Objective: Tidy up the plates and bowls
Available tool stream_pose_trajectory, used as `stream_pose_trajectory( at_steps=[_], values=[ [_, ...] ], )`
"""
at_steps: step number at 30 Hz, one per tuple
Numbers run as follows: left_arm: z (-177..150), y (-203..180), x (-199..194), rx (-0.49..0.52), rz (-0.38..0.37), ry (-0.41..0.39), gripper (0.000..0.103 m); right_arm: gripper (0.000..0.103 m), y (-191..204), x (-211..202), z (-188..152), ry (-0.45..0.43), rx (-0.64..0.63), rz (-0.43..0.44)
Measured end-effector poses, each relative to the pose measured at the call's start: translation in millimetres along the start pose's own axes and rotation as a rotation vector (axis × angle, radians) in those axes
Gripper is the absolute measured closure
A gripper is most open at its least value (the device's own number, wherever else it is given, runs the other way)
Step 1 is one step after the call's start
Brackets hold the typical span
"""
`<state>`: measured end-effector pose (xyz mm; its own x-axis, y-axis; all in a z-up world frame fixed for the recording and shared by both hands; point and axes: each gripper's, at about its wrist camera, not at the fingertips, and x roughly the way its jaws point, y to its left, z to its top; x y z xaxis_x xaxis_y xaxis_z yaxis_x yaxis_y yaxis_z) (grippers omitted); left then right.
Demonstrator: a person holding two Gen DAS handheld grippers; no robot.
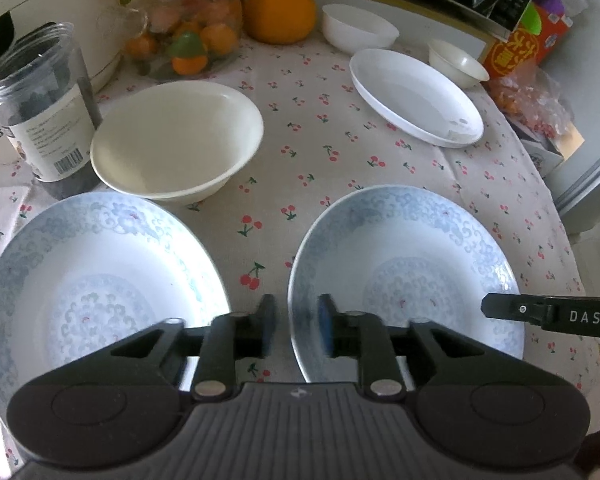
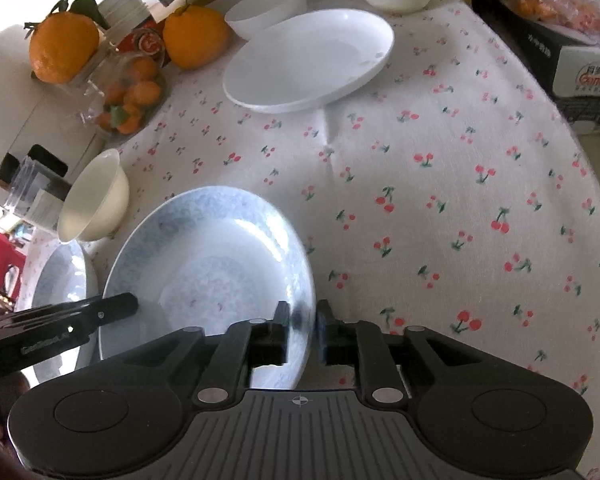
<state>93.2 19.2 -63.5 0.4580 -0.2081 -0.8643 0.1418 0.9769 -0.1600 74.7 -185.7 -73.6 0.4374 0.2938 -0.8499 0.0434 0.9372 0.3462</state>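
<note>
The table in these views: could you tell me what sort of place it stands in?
Probably a home dining table: a cherry-print tablecloth, patterned plates, and oranges beside a fruit jar.
</note>
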Motion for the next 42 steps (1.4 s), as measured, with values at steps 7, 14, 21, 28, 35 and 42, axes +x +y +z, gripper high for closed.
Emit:
stream_pose_trajectory(
  at_steps=[7, 14, 21, 28, 35, 42],
  values=[
    [-1.2, 0.6, -12.9, 0.007, -0.046, -0.029, 0.044, 0.039, -0.7, -13.3, 9.6, -0.059, 0.011, -0.006],
    [-7.4, -0.8, -35.8, 0.024, -0.093, -0.081, 0.016, 0.019, 17.8, -26.9, 15.5, -0.119, -0.041, -0.005],
    [-11.4, 19.2, -52.6, -0.006, -0.036, -0.125, 0.007, 0.013, 53.9, -33.1, 18.5, -0.156, -0.107, 0.043],
    [-16.5, 50.2, -63.4, -0.081, 0.019, -0.147, 0.005, 0.013, 94.4, -19.6, 17.3, -0.124, -0.145, 0.105],
    [-29.8, 79.5, -67.8, -0.104, 0.088, -0.147, 0.005, 0.012, 133.2, -7.3, 14.3, -0.109, -0.212, 0.151],
    [-40.5, 107.3, -65.4, -0.143, 0.123, -0.125, 0.005, 0.012, 160.2, 9.9, 13.8, -0.059, -0.281, 0.217]
  ],
)
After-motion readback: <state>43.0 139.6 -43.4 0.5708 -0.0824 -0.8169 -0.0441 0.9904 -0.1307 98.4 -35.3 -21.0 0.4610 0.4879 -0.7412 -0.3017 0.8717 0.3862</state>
